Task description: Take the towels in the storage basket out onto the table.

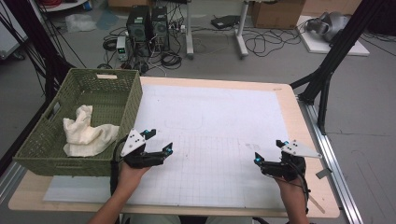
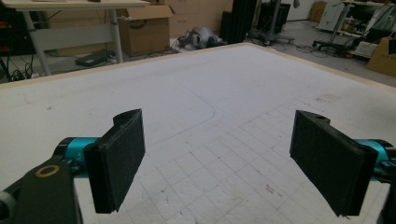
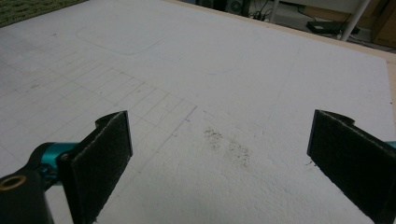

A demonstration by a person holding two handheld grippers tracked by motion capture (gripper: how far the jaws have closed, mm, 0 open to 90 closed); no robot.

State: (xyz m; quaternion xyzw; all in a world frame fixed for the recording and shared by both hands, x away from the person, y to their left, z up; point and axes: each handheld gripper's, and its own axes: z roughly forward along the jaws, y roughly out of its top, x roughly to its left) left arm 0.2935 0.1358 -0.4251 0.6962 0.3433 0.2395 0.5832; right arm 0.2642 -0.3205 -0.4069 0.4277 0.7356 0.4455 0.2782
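Left tongs (image 1: 158, 141) sit low over the white mat (image 1: 215, 121), jaws spread wide with nothing between them, and the left gripper view confirms it: two black pads (image 2: 116, 163) well apart, bare gridded mat showing through the gap. Over on the other side, the right tongs (image 1: 268, 150) are just as wide open and empty, hovering near the right-hand part of the mat; in the right gripper view a faint dark smudge (image 3: 226, 142) on the mat lies between the jaws, farther out. Both hands come in from the near edge of the counter (image 1: 306, 140), well apart from each other. Nearest thing to the left tongs is the green woven basket (image 1: 116, 86) at the counter's left side, just beside that gripper, and inside it lies a crumpled cream cloth (image 1: 86, 133), resting on the basket floor toward the near wall, touched by neither gripper.
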